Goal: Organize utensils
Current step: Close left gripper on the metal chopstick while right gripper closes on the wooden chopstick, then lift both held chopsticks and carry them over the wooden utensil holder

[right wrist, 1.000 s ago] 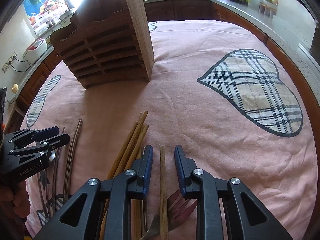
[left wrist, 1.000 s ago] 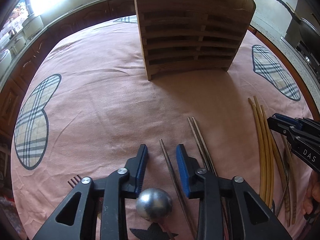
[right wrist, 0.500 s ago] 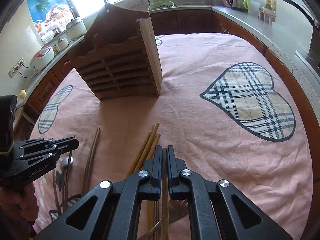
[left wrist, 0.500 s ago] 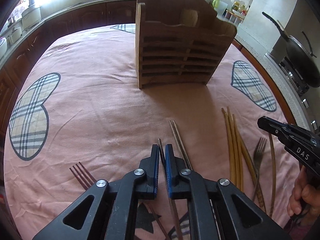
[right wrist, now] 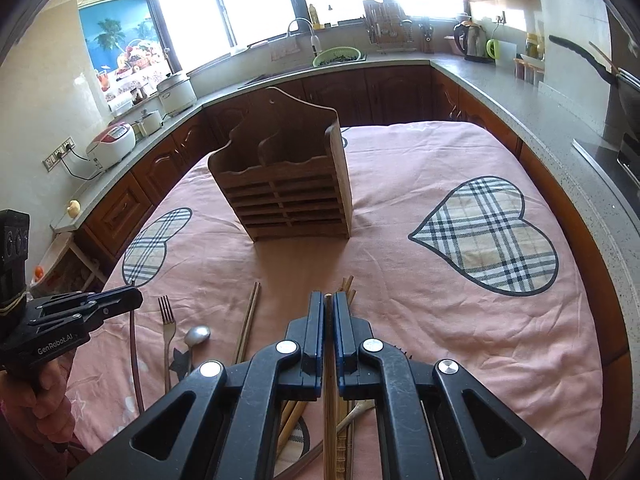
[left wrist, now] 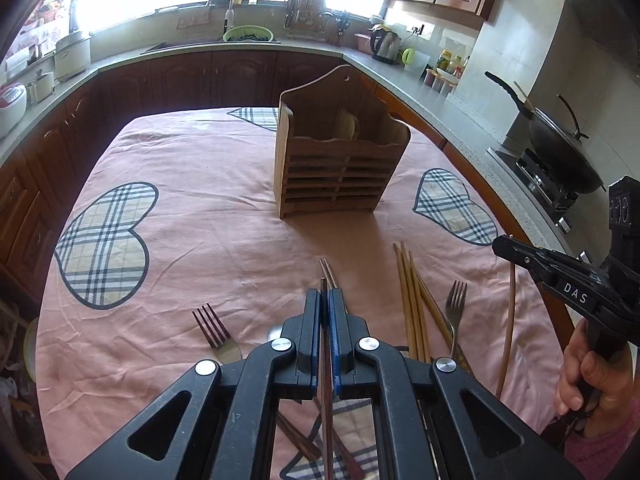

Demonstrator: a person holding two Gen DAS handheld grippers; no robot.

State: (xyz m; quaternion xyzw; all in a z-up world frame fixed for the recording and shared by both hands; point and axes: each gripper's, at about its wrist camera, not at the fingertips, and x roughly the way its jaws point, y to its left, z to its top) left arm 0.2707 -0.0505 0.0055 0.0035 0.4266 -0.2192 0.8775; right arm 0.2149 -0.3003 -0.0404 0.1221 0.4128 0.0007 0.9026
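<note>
A dark brown wooden chopstick point(left wrist: 325, 364) is clamped in the left gripper point(left wrist: 324, 300), a pale bamboo chopstick point(right wrist: 329, 376) in the right gripper point(right wrist: 328, 304), both lengthwise along the fingers. The slatted wooden utensil holder point(left wrist: 336, 168) stands well ahead on bare pink tablecloth point(left wrist: 208, 216), the left gripper judged nearer.

The right gripper point(left wrist: 516, 250) reads "DAS"; the left gripper point(right wrist: 128, 300) reads "GenRobot.AI".
</note>
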